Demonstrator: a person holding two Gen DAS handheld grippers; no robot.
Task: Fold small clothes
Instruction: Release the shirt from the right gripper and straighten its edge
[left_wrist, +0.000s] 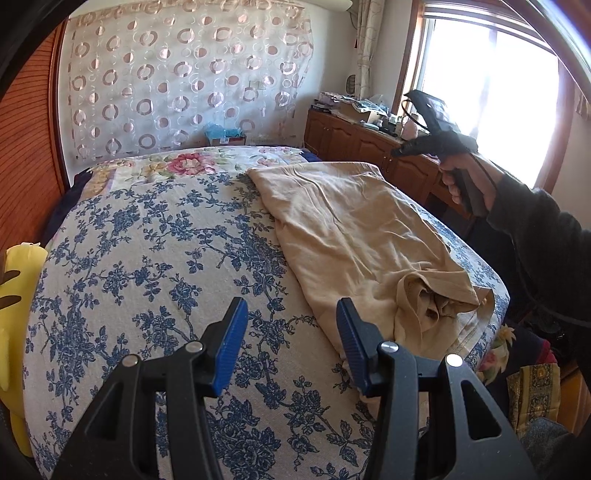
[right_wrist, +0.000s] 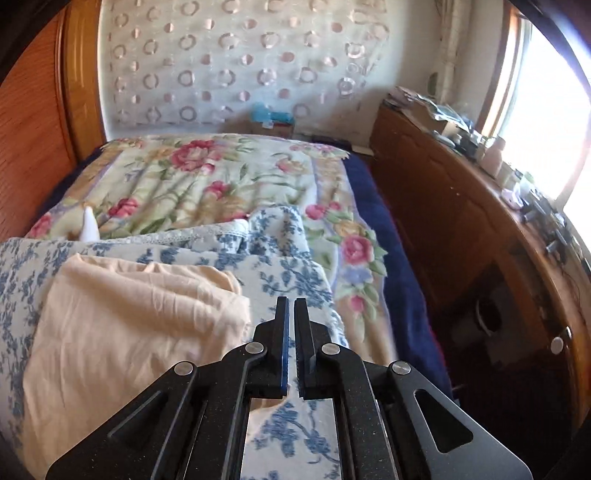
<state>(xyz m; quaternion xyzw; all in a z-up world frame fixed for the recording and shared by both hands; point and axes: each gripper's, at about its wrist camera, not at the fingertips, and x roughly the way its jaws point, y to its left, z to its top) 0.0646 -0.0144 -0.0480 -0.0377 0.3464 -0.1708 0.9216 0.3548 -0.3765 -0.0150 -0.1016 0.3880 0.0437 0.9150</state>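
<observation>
A beige garment (left_wrist: 354, 236) lies spread on the blue-flowered bedspread (left_wrist: 155, 251), its near end bunched and wrinkled (left_wrist: 428, 299). My left gripper (left_wrist: 291, 314) is open and empty, hovering just above the bedspread beside the garment's near left edge. My right gripper (right_wrist: 291, 306) is shut with nothing between its jaws, held above the bed to the right of the garment (right_wrist: 129, 317). It also shows in the left wrist view (left_wrist: 402, 149), raised over the bed's far right side in a hand.
A pink-flowered blanket (right_wrist: 207, 173) covers the far bed. A wooden cabinet (right_wrist: 443, 206) with clutter stands along the right under a bright window (left_wrist: 491, 88). A yellow object (left_wrist: 18, 280) sits at the left edge. A wooden headboard (left_wrist: 26, 155) is on the left.
</observation>
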